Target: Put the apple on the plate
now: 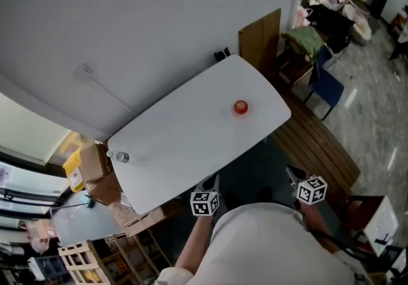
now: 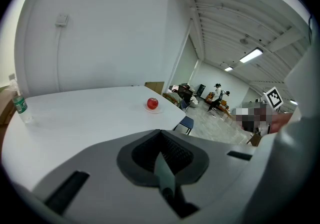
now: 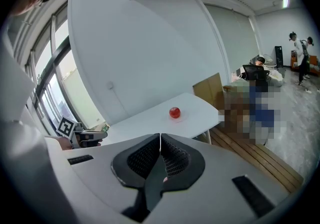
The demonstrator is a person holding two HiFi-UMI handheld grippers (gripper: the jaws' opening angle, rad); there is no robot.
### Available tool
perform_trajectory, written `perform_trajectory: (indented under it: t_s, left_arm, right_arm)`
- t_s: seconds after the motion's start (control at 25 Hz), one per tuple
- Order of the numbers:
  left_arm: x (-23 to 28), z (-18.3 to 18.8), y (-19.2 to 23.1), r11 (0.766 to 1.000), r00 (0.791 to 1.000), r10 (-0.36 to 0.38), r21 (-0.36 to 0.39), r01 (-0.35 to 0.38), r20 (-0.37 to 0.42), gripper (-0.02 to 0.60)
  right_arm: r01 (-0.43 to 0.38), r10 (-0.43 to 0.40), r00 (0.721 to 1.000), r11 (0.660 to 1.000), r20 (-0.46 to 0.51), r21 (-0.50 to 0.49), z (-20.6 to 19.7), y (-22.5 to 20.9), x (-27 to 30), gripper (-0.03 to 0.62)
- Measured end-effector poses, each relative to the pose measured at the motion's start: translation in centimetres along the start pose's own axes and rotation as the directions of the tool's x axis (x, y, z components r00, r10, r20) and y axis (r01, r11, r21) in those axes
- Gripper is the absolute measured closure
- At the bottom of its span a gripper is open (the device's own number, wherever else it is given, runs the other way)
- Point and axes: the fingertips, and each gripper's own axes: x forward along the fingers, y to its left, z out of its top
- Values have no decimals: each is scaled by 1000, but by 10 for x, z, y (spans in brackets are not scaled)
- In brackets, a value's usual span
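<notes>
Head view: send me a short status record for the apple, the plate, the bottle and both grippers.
apple: red, near the right end of the table
plate: small and pale, directly under the apple
bottle: upright at the table's left end, far from the apple
left gripper: fingers together, nothing between them, off the table's near edge
right gripper: fingers together, empty, off the near edge
task: apple appears to be on the plate already
</notes>
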Motion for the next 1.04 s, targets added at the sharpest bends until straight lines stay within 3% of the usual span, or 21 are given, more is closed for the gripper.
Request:
perform_trajectory:
  t_s: [1.04]
  left_arm:
    - [12,14,-16,999,1000,20,39,-20,0,580]
  right_arm:
    - [-19,18,1000,998,18,61,6,-25,7,557]
